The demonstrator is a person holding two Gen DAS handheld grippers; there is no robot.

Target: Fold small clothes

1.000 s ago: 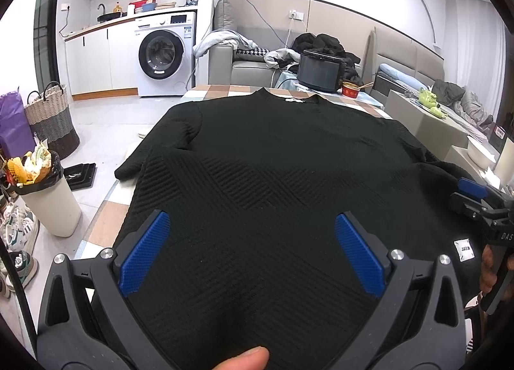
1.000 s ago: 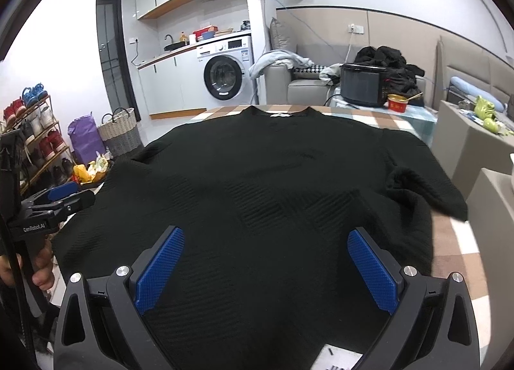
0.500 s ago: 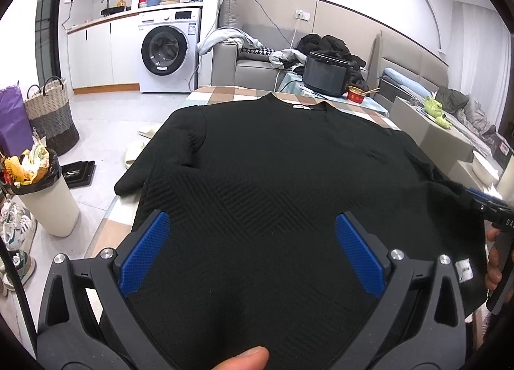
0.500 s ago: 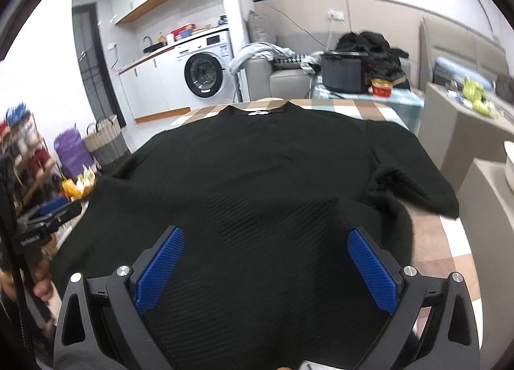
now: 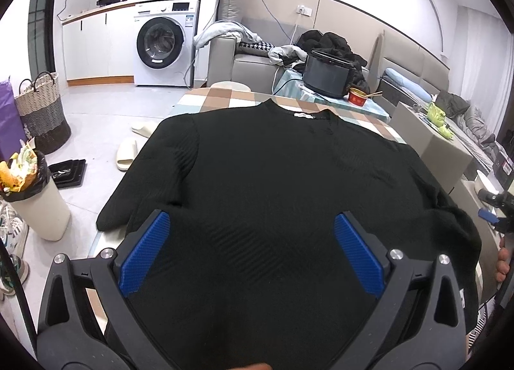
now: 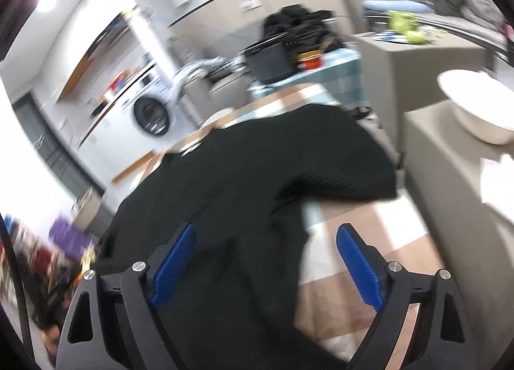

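Note:
A black knit sweater (image 5: 273,183) lies spread flat on a checked table (image 5: 225,100), collar at the far side, sleeves folded in at both sides. My left gripper (image 5: 250,251) is open and empty above the sweater's near hem. My right gripper (image 6: 263,260) is open and empty, tilted, over the sweater's right edge (image 6: 257,196) near the right sleeve (image 6: 347,177); that view is blurred. The right gripper also shows at the right edge of the left wrist view (image 5: 494,209).
A white bin (image 5: 35,206) and slippers (image 5: 127,154) are on the floor at the left. A black cooker (image 5: 327,74) and a red cup (image 5: 358,97) stand beyond the table. A beige cabinet with a white bowl (image 6: 475,110) stands at the right.
The left gripper pulled back toward the near hem and rose. The right gripper swung right and tilted, now over the sweater's right edge. Both stayed open.

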